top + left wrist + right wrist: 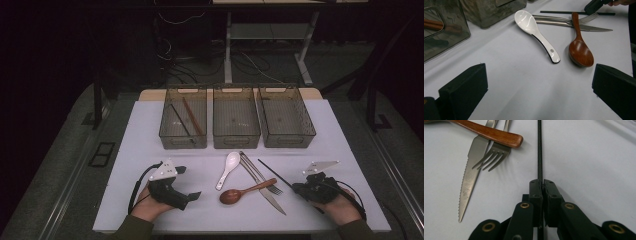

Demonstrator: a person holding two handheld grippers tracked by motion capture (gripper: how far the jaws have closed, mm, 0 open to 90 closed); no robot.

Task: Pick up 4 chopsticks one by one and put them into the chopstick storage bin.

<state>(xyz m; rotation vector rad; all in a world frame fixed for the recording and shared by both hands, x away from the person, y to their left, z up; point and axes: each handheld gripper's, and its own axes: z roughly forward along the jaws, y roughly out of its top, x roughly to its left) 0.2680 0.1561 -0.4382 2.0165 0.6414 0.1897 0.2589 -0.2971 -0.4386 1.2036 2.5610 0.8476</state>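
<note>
left gripper [192, 196]: matte black body, blocky pads, grey three-cornered plate, black cable | right gripper [541, 185]: black linkage arms, brass-coloured pivot pins | sleeves: dark olive cuffs

Wide bare table [150, 145] ahead of the left gripper [187, 182]. Centre cluttered: white spoon [228, 169], wooden spoon [240, 192], fork [260, 174], knife [265, 187] crossed together. Three bins [236, 120] walling off the far edge.

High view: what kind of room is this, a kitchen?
Probably a lab or workshop, not a kitchen. The white table stands under a spotlight in a dark room, cables trail on the floor behind, and three bins wait for cutlery sorting.
</note>
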